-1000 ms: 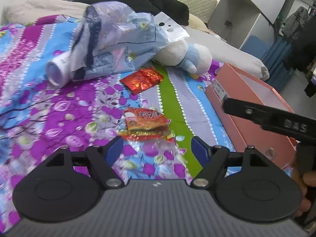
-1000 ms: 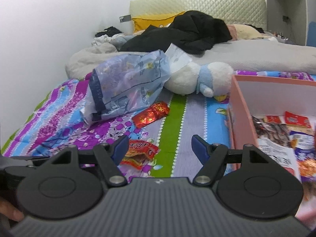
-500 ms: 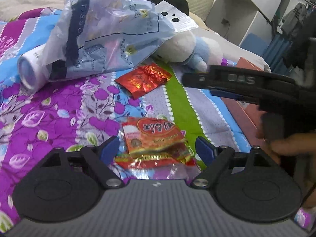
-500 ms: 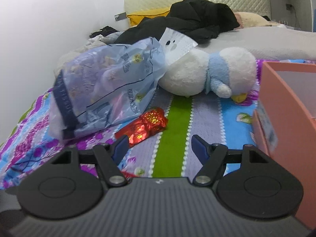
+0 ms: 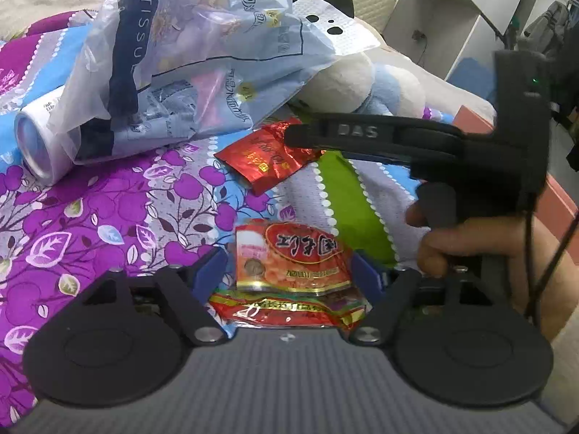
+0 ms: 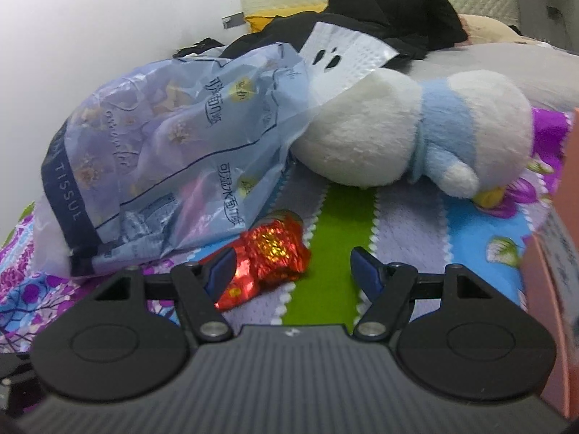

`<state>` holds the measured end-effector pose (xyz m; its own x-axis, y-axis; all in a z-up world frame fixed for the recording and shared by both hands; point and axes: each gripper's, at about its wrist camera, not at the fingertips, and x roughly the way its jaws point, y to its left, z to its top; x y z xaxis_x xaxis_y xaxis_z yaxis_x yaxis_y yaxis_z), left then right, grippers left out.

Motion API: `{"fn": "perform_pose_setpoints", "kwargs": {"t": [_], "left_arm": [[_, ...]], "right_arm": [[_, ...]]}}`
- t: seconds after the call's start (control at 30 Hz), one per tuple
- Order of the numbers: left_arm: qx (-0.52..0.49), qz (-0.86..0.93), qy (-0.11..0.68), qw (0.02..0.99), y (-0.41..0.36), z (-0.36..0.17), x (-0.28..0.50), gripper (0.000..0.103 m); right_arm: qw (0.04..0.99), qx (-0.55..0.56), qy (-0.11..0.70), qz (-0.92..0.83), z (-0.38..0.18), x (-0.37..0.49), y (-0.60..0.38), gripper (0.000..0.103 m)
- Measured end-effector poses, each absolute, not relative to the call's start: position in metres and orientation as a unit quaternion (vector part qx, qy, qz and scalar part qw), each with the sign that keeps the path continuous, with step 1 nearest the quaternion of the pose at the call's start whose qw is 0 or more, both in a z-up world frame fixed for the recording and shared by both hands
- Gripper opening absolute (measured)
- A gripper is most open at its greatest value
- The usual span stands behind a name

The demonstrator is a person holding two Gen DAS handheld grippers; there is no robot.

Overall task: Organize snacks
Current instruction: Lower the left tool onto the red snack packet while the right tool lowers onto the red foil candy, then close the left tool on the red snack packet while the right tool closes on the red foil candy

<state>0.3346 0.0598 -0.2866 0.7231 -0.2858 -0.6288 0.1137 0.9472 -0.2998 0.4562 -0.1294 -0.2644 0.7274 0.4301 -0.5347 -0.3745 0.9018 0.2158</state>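
Nearest, the left gripper [image 5: 289,271] straddles the orange snack packet [image 5: 289,256] on the floral bedspread [image 5: 90,224], its jaws closing around it but not yet pressing. Just beyond that packet, the right gripper [image 6: 289,266] hangs with jaws spread, gripping nothing, its left finger at the red foil packet [image 6: 269,253]. Both snacks lie outside the pink box [image 6: 553,282] right of the packet, so I judge the sorting unfinished, with two pickups left
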Motion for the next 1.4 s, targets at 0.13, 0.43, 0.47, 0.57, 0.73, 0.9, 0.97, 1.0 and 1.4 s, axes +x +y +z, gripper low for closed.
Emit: {"fn": "perform_pose_setpoints", "kwargs": {"t": [0.13,0.43,0.47,0.57,0.73,0.9,0.97,1.0,1.4], "left_arm": [[-0.133,-0.094,0.356,0.920,0.070,-0.288,0.337,0.047],[-0.174,-0.091,0.354,0.915,0.092,-0.289,0.336,0.015],[-0.175,-0.092,0.353,0.914,0.093,-0.289,0.335,0.015],[-0.178,-0.094,0.352,0.914,0.094,-0.287,0.332,0.015],[-0.173,-0.097,0.351,0.915,0.091,-0.285,0.328,0.016],[-0.182,-0.112,0.349,0.912,0.086,-0.284,0.329,0.049],[-0.187,-0.125,0.347,0.911,0.082,-0.283,0.329,0.069],[-0.183,-0.130,0.347,0.911,0.079,-0.283,0.330,0.073],[-0.095,-0.172,0.359,0.912,0.048,-0.286,0.337,0.103]], "right_arm": [[0.925,0.038,0.305,0.223,-0.272,0.466,-0.120,0.071],[0.929,-0.005,0.299,0.218,-0.267,0.458,-0.106,0.038],[0.930,-0.003,0.300,0.213,-0.266,0.456,-0.107,0.038],[0.936,-0.010,0.296,0.188,-0.261,0.450,-0.112,0.038],[0.947,-0.012,0.288,0.144,-0.250,0.432,-0.132,0.038],[0.953,-0.015,0.285,0.102,-0.244,0.409,-0.153,0.038],[0.953,-0.024,0.287,0.090,-0.244,0.400,-0.157,0.038],[0.952,-0.031,0.290,0.087,-0.244,0.396,-0.158,0.038],[0.942,-0.060,0.319,0.082,-0.254,0.369,-0.162,0.037]]}}
